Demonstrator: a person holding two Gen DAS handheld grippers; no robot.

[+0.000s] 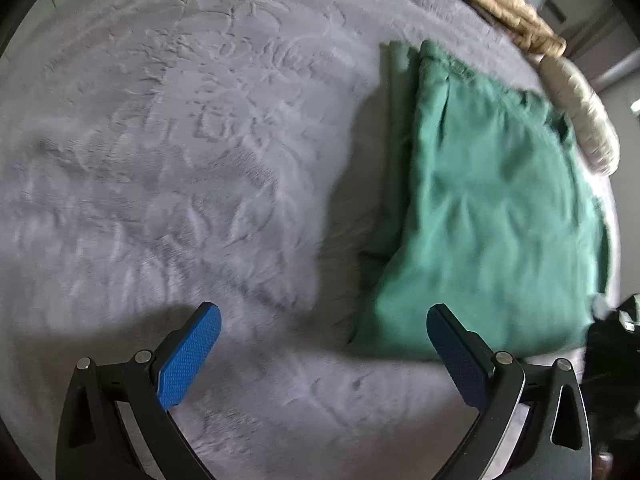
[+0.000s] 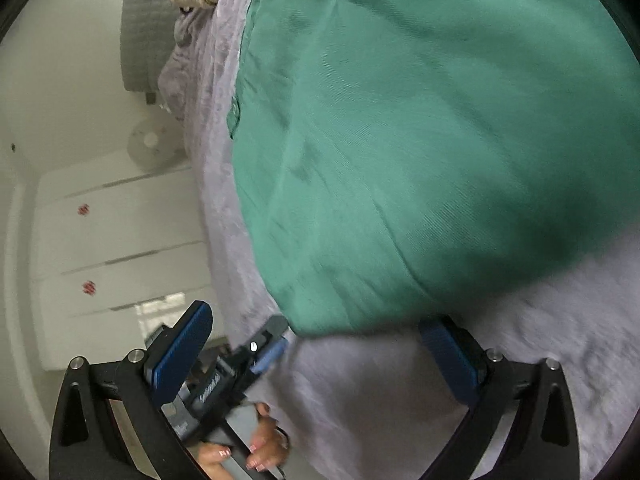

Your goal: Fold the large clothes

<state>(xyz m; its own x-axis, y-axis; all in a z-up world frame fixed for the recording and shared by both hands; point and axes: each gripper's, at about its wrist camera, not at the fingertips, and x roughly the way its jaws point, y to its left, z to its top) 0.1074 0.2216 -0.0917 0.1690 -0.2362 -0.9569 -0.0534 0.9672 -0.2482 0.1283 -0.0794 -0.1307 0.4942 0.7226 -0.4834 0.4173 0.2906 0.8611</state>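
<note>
Setting was a home bedroom; I worked over a bed (image 1: 168,168) covered by a plush grey blanket with an embossed pattern; a crumpled beige throw (image 1: 500,4) and a cream cushion (image 1: 580,108) lay at its far edge; a grey quilted headboard (image 2: 146,28) stood against the pale wall; beside the bed I saw white drawers (image 2: 120,240) with small red marks on their fronts; a round pale object sat on top, too blurred to identify.
</note>
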